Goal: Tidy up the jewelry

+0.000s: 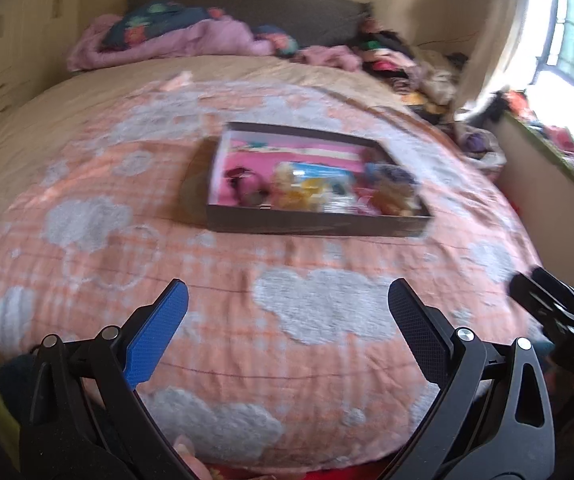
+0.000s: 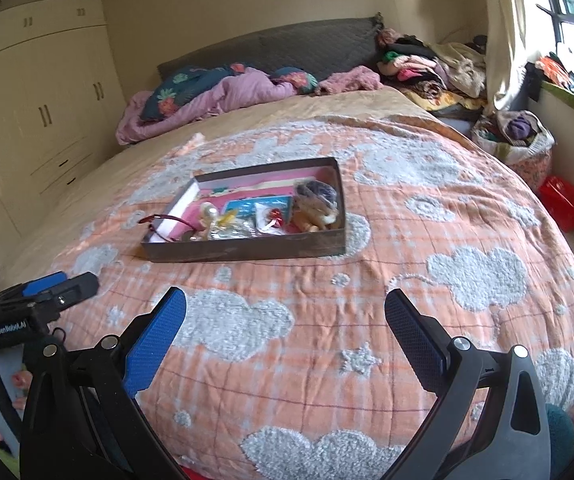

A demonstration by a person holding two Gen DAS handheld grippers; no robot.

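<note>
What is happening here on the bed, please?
A person holds two tongs above a bed covered by an orange blanket with grey clouds. Both the left tongs and the right tongs are open and hold nothing. Ahead of them, a shallow brown box lies on the blanket, with jewelry and small packets mixed inside; a thin red loop sticks over its left edge. Nothing has been picked up yet, so the sorting seems about to begin.
</note>
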